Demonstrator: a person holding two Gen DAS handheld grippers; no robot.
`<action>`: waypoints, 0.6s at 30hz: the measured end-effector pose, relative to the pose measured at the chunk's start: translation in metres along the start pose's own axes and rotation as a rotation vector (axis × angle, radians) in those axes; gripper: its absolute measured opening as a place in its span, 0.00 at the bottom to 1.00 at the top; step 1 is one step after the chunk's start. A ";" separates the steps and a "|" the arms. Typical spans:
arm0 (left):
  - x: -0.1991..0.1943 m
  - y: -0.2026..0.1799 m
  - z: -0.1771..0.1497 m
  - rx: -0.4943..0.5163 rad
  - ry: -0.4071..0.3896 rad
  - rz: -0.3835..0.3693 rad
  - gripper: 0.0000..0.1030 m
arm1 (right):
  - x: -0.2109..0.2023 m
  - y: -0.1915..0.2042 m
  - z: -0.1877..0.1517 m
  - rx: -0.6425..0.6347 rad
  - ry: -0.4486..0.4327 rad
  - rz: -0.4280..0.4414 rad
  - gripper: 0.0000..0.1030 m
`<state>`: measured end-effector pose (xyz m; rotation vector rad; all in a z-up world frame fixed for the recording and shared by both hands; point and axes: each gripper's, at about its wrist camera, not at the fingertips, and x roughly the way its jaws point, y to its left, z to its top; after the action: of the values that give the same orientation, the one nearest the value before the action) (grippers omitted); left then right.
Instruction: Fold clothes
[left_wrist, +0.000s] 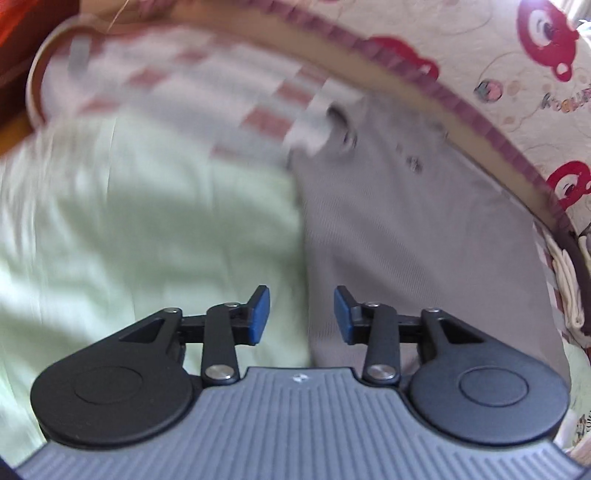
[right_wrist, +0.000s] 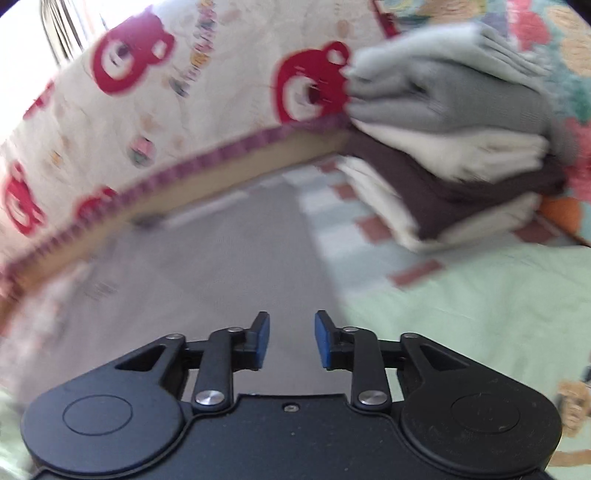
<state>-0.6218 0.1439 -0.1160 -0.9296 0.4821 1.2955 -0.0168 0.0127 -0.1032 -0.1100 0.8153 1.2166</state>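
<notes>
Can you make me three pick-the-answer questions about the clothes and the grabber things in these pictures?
1. Where is the pile of folded clothes in the right wrist view?
A. upper right, on the bed
B. between the jaws
C. on the floor

2. What colour is the garment lying flat ahead of both grippers?
A. bright red
B. grey
C. black

3. How do the jaws of the left gripper and right gripper stand?
A. both apart, holding nothing
B. both pinching cloth
C. one shut on a sock

Answers:
1. A, the stack sits upper right, against the bear-print cover.
2. B, grey cloth spreads beside the pale green sheet.
3. A, a clear gap shows between the blue pads in each view.
</notes>
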 end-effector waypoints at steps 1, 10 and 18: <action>-0.002 -0.004 0.015 0.022 -0.015 -0.006 0.39 | -0.001 0.012 0.013 0.001 0.001 0.038 0.35; -0.002 -0.012 0.215 0.022 -0.079 0.015 0.42 | 0.013 0.170 0.146 -0.082 0.121 0.352 0.49; 0.017 -0.082 0.314 0.160 -0.095 -0.035 0.54 | 0.087 0.259 0.204 -0.251 0.185 0.244 0.51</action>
<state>-0.5982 0.4062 0.0748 -0.7371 0.4854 1.2447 -0.1297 0.2785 0.0777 -0.3396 0.8506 1.5547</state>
